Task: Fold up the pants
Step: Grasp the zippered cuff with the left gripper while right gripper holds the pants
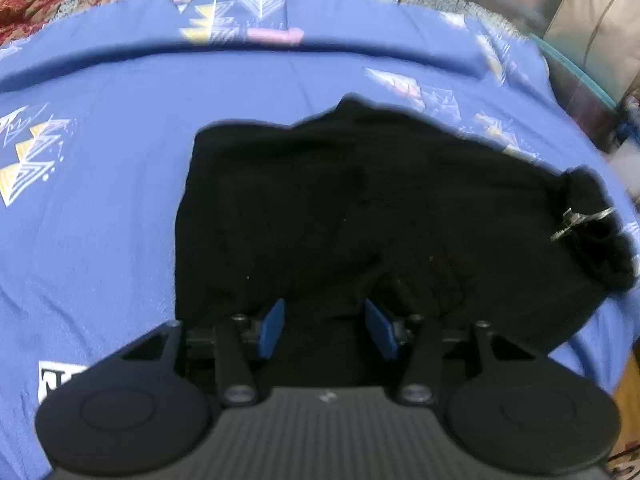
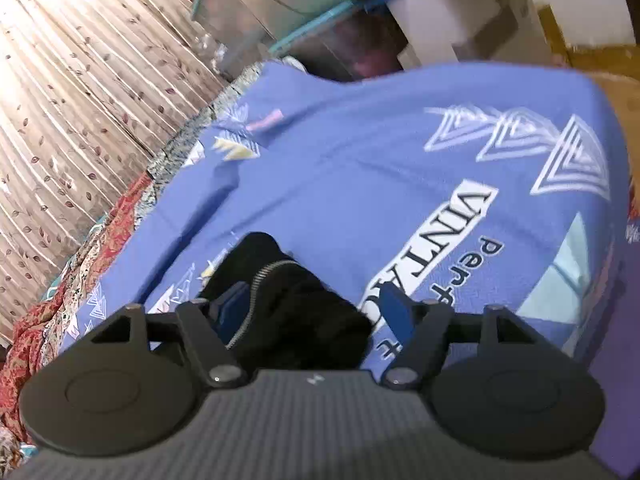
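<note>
While black pants (image 1: pixel 360 216) lie between both spread jaws, blue sheet (image 1: pixel 100 240) beneath.

I see a bed spread with a blue sheet (image 1: pixel 120 220) printed with white and yellow triangles, over a red floral quilt (image 2: pixel 120 224). A pleated beige curtain with a leaf print (image 2: pixel 80 80) glows with daylight. Clear teal-rimmed storage bins (image 2: pixel 304 12) stand beside the bed.
</note>
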`<state>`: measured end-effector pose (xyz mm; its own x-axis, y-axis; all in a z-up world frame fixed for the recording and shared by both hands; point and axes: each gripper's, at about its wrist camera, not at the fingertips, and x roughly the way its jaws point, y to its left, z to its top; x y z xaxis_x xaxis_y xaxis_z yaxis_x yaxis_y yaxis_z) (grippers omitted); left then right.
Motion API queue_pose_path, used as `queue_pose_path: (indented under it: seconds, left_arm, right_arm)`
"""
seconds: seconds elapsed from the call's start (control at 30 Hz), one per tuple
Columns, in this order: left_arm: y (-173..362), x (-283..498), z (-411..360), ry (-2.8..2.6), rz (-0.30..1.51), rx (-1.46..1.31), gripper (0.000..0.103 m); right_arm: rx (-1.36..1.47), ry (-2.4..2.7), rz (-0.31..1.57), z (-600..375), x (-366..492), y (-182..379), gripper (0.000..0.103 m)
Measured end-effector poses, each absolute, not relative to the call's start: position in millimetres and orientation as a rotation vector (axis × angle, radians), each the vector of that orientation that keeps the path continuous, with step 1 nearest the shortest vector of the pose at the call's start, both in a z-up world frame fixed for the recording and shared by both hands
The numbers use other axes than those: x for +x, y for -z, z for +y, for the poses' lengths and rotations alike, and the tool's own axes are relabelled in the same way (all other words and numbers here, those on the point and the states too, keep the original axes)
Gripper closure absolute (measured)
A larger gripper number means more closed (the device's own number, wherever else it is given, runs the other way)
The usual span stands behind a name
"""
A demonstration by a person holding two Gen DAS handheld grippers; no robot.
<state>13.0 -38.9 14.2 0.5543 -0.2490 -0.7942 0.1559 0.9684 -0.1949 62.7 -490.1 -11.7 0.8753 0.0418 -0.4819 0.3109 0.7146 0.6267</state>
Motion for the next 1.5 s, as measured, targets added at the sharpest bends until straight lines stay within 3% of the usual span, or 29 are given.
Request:
queue_pose_path:
  seconds: [0.17,0.2,0.23,0.3,0.43,0.57,0.73,0.77,0.8,0.83,0.9,1.23,1.47,1.5]
  left_arm:
    - [-46,9,-34,0.278,0.918,-0.144,0.056]
    - [-57,8,-31,0.286,0.895,-0.157,0.055]
    - [-66,8,-30,0.295,0.871,-0.167,0.054]
    - [-89,10,-33,0.319,0.823,-0.179,0.047]
    - [-126,29,-70,0.441,0.785,-0.163,0.030]
    - [-139,54,-125,0.593,0.847,-0.161,0.001]
    - [-115,94,-177,0.665,1.015,-0.245,0.000]
    - [-107,100,-181,0.656,1.039,-0.262,0.009]
    - [-102,102,-184,0.645,1.051,-0.260,0.045]
    - [-97,103,-184,0.653,1.066,-0.252,0.060]
    - [-95,103,-171,0.654,1.043,-0.257,0.071]
    - [-118,73,-41,0.579,0.847,-0.325,0.073]
    - [-63,59,48,0.399,0.915,-0.461,0.071]
    - [-52,61,53,0.372,0.940,-0.468,0.068]
  right_arm:
    - [0.798,0.098,0.562,-488,91,34,0.026]
    - [0.780,0.087,0.572,-484,94,34,0.038]
    - [0.747,0.073,0.588,-476,96,32,0.062]
    - [0.696,0.037,0.584,-460,92,21,0.074]
    - [0.428,-0.065,0.499,-404,82,-14,0.077]
    - [0.129,-0.152,0.418,-337,65,-33,0.078]
    - [-0.039,-0.218,0.388,-298,53,-36,0.078]
    - [-0.054,-0.230,0.384,-293,50,-37,0.078]
    - [-0.059,-0.244,0.381,-291,49,-38,0.078]
    - [-0.062,-0.259,0.378,-287,47,-40,0.078]
    - [-0.086,-0.277,0.371,-279,43,-44,0.078]
    - [-0.199,-0.508,0.283,-191,37,-60,0.078]
    - [-0.377,-0.675,0.336,-111,28,-32,0.077]
    - [-0.409,-0.693,0.360,-104,29,-25,0.071]
